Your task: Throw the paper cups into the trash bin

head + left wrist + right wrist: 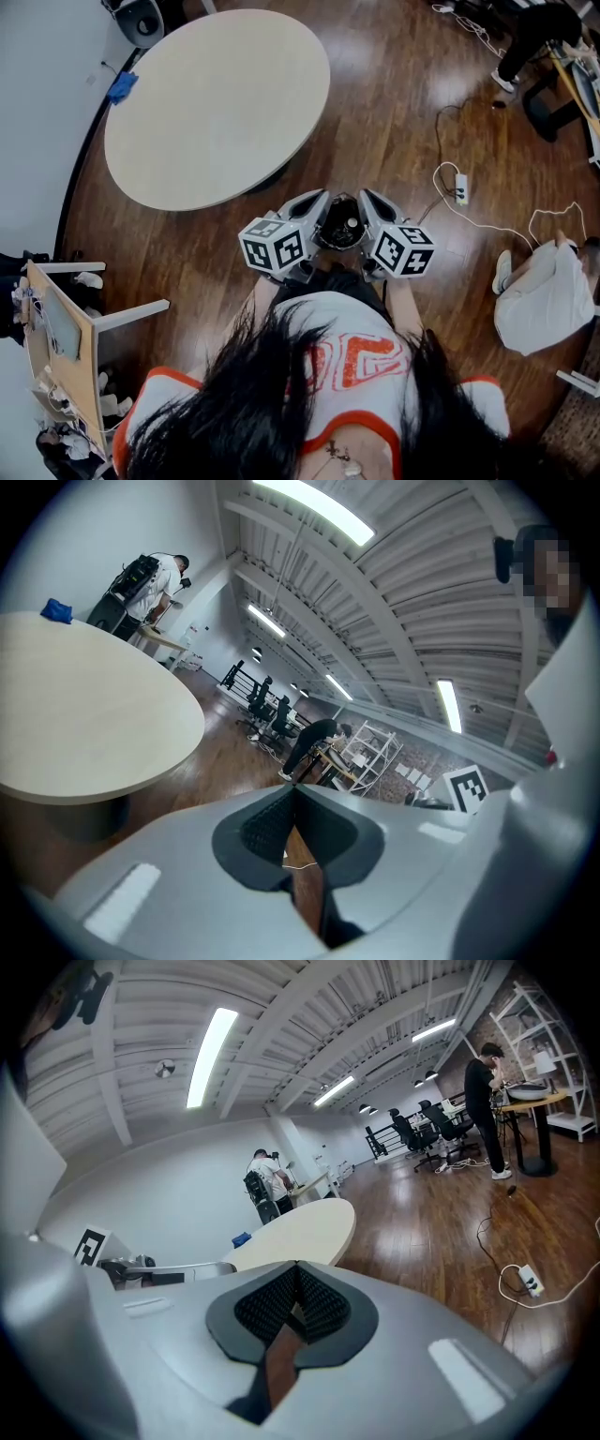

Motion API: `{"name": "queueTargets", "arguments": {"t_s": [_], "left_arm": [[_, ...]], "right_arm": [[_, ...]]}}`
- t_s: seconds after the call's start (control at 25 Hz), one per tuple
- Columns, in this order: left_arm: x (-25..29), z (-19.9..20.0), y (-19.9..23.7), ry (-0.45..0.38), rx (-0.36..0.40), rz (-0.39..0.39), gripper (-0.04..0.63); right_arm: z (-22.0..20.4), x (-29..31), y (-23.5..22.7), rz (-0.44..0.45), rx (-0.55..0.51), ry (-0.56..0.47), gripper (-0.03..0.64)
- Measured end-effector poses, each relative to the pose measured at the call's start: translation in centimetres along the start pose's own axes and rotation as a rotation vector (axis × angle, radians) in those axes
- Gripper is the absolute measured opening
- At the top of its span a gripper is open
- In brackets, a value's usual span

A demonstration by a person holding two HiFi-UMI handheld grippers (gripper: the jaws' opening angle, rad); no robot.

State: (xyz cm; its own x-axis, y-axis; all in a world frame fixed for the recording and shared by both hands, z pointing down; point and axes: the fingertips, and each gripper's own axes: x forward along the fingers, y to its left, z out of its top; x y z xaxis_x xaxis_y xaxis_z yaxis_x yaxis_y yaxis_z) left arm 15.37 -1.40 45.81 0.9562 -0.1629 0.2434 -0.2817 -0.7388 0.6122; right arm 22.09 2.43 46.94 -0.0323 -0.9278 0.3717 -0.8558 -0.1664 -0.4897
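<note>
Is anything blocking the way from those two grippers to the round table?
Nothing visible does. Only wood floor lies between the left gripper, the right gripper and the round table.

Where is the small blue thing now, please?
In the head view, the blue thing lies upper left, on the left edge of the round table, near the wall.

Round table (216, 103) is set ahead and to the left of the left gripper (309, 202) and right gripper (375, 202), which are held side by side. Power strip (460, 187) is laid on the floor (394, 84) to the right. A bag (544, 300) is set further right.
</note>
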Motion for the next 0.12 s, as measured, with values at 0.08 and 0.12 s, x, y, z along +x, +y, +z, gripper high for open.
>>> {"name": "queueTargets", "arguments": {"t_s": [0.08, 0.12], "left_arm": [[-0.11, -0.21, 0.06, 0.001, -0.002, 0.002, 0.0], [-0.16, -0.31, 0.1, 0.002, -0.003, 0.004, 0.0]], "right_arm": [[-0.21, -0.02, 0.06, 0.001, 0.003, 0.006, 0.001], [-0.31, -0.04, 0.08, 0.002, 0.004, 0.008, 0.002]]}}
